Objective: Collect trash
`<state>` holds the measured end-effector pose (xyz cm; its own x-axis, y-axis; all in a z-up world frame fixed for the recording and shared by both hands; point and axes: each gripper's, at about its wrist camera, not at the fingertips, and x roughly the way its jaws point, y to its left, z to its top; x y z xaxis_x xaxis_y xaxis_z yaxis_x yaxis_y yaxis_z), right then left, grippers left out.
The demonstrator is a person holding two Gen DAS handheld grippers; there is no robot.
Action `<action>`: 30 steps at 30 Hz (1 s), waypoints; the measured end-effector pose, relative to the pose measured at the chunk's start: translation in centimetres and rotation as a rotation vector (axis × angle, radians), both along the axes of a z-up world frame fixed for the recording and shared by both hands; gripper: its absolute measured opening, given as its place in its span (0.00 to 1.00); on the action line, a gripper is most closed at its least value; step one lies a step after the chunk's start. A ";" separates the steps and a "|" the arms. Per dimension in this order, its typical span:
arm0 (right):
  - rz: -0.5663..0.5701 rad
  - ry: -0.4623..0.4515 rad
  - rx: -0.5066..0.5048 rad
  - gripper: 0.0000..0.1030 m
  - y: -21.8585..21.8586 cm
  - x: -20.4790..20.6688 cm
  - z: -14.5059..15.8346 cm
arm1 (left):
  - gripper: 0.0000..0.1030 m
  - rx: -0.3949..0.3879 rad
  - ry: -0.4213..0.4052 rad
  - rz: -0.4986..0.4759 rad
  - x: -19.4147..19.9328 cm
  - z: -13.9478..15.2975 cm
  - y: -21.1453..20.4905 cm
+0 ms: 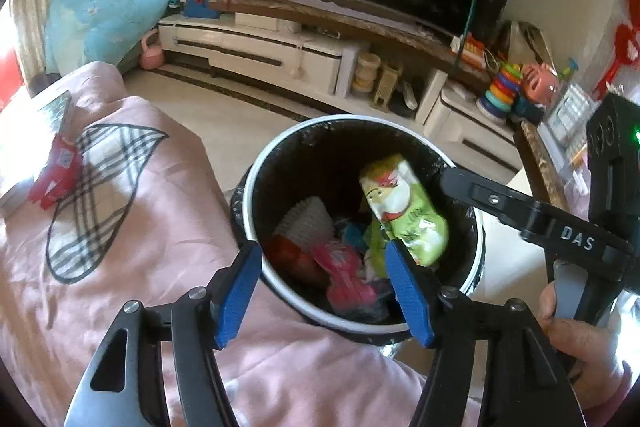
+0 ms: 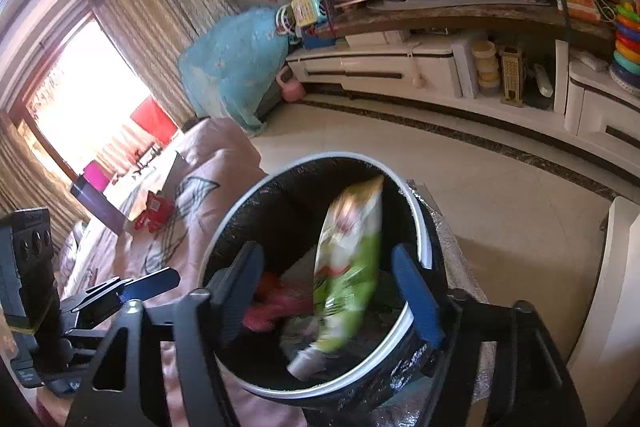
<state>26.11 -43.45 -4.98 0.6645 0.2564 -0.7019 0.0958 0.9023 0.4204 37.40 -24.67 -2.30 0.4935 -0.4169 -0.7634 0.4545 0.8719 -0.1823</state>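
Drop step: both grippers, left gripper (image 1: 324, 291) and right gripper (image 2: 332, 291), spread and empty, green snack bag (image 2: 348, 267) blurred inside the bin (image 1: 256, 171); next, the red wrapper (image 1: 56, 175) at nine o'clock.

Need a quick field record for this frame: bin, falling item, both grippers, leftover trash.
bin: round black-lined trash bin with white rim, beside the pink blanket
contents: pink wrapper, white ribbed cup, other scraps
item in motion: green-and-white snack bag, blurred, inside the bin mouth
left gripper: open, empty, over the bin
right gripper: open, empty
leftover: red wrapper on the blanket
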 end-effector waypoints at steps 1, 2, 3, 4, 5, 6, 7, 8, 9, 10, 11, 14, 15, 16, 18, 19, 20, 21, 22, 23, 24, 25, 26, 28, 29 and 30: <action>-0.002 -0.005 0.001 0.71 0.0 -0.2 0.2 | 0.62 -0.005 0.001 0.004 -0.2 0.1 0.5; -0.006 -0.012 0.004 0.72 0.1 -0.4 0.5 | 0.62 -0.014 -0.004 0.012 -0.5 0.3 1.0; -0.011 -0.022 0.011 0.74 0.0 -0.7 0.8 | 0.62 -0.021 -0.009 0.022 -1.0 0.4 1.5; -0.013 -0.029 0.016 0.76 0.1 -1.1 1.0 | 0.62 -0.029 -0.014 0.033 -1.4 0.5 2.1; -0.018 -0.041 0.019 0.78 0.2 -1.6 1.3 | 0.63 -0.038 -0.017 0.039 -1.9 0.6 2.5; -0.026 -0.052 0.022 0.80 0.3 -2.0 1.6 | 0.63 -0.050 -0.019 0.047 -2.5 0.7 3.1; -0.032 -0.062 0.024 0.83 0.5 -2.5 1.9 | 0.63 -0.060 -0.020 0.057 -3.0 0.7 3.6; -0.040 -0.072 0.028 0.85 0.7 -3.0 2.2 | 0.64 -0.073 -0.021 0.066 -3.7 0.8 4.3; -0.047 -0.080 0.032 0.89 0.9 -3.4 2.4 | 0.64 -0.088 -0.023 0.075 -4.7 0.9 5.1; -0.052 -0.088 0.035 0.90 1.2 -3.9 2.6 | 0.64 -0.097 -0.026 0.082 -5.3 0.9 5.6; -0.055 -0.096 0.036 0.91 1.5 -4.4 2.7 | 0.64 -0.104 -0.031 0.091 -6.2 0.9 6.2; -0.061 -0.110 0.036 0.94 2.8 -6.3 2.9 | 0.65 -0.121 -0.042 0.110 -8.4 1.0 7.9; -0.060 -0.111 0.037 0.95 3.3 -6.9 2.9 | 0.65 -0.129 -0.047 0.117 -9.3 1.0 8.6; -0.060 -0.112 0.036 0.95 3.8 -7.4 2.8 | 0.65 -0.134 -0.052 0.122 -10.0 1.1 9.1; -0.058 -0.114 0.026 0.96 4.8 -8.6 2.8 | 0.67 -0.141 -0.063 0.134 -11.8 1.0 10.3; -0.055 -0.114 0.019 0.96 5.4 -9.3 2.7 | 0.67 -0.147 -0.069 0.140 -12.8 1.0 10.9; -0.055 -0.112 0.017 0.96 6.0 -10.0 2.5 | 0.67 -0.149 -0.074 0.145 -13.6 1.1 11.4; -0.056 -0.112 0.017 0.96 6.2 -10.4 2.4 | 0.67 -0.150 -0.082 0.150 -14.4 1.2 11.9; -0.058 -0.112 0.017 0.96 6.7 -11.0 2.4 | 0.67 -0.151 -0.093 0.153 -15.1 1.4 12.4; -0.061 -0.113 0.013 0.96 7.1 -11.5 2.4 | 0.67 -0.149 -0.105 0.153 -15.8 1.6 12.7; -0.063 -0.116 0.008 0.96 7.3 -11.8 2.4 | 0.67 -0.147 -0.120 0.154 -16.5 1.8 13.1; -0.064 -0.122 -0.001 0.96 7.7 -12.3 2.6 | 0.67 -0.147 -0.139 0.155 -17.3 2.1 13.5; -0.067 -0.134 -0.020 0.96 8.1 -12.8 2.9 | 0.68 -0.148 -0.160 0.155 -18.1 2.5 13.8; -0.072 -0.158 -0.055 0.96 8.6 -13.5 3.7 | 0.70 -0.147 -0.210 0.157 -19.7 3.4 14.5; -0.075 -0.174 -0.074 0.96 8.9 -13.9 4.2 | 0.73 -0.147 -0.241 0.161 -20.6 3.8 14.9; -0.081 -0.196 -0.100 0.96 9.3 -14.4 4.9 | 0.78 -0.147 -0.269 0.163 -21.3 4.1 15.1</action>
